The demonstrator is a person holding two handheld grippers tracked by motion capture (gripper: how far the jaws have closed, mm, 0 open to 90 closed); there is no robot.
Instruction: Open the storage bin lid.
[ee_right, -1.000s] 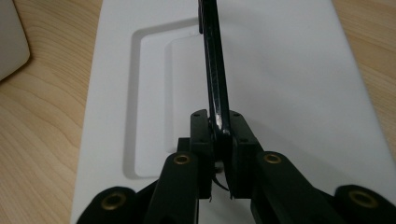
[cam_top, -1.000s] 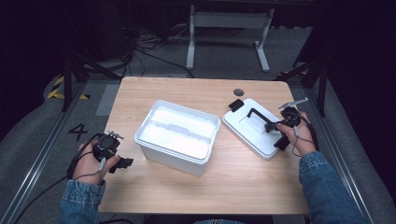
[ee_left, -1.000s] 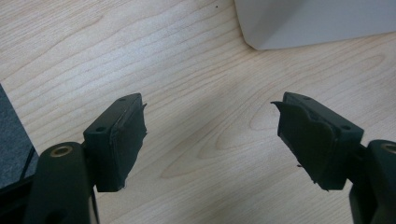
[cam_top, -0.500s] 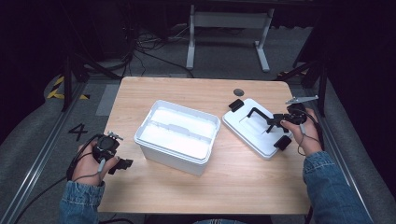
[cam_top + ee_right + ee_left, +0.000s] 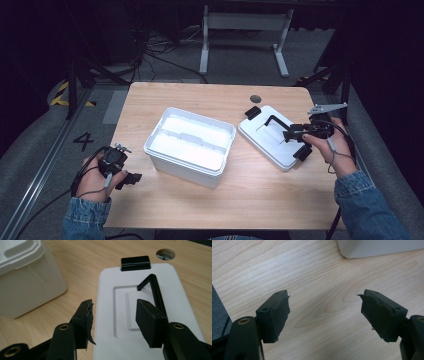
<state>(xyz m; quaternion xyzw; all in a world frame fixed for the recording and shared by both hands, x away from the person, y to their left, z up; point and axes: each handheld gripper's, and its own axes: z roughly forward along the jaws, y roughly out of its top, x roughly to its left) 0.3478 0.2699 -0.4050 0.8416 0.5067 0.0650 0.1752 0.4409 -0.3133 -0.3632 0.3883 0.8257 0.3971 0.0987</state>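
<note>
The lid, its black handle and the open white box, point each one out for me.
lid (image 5: 110, 345), right gripper view, on its flat white left border.
black handle (image 5: 157, 291), right gripper view, on its long bar.
open white box (image 5: 175, 167), high view, on its front wall.

On the light wooden table, the open white plastic bin sits near the middle, a little toward the left edge. The flat white plastic lid with a black handle lies to its right, apart from it, near the right edge. Behind the lid, close to the far edge, is the round cable hole. The left gripper rests at the near left corner, left of the bin. The right gripper hangs over the lid's right part.
</note>
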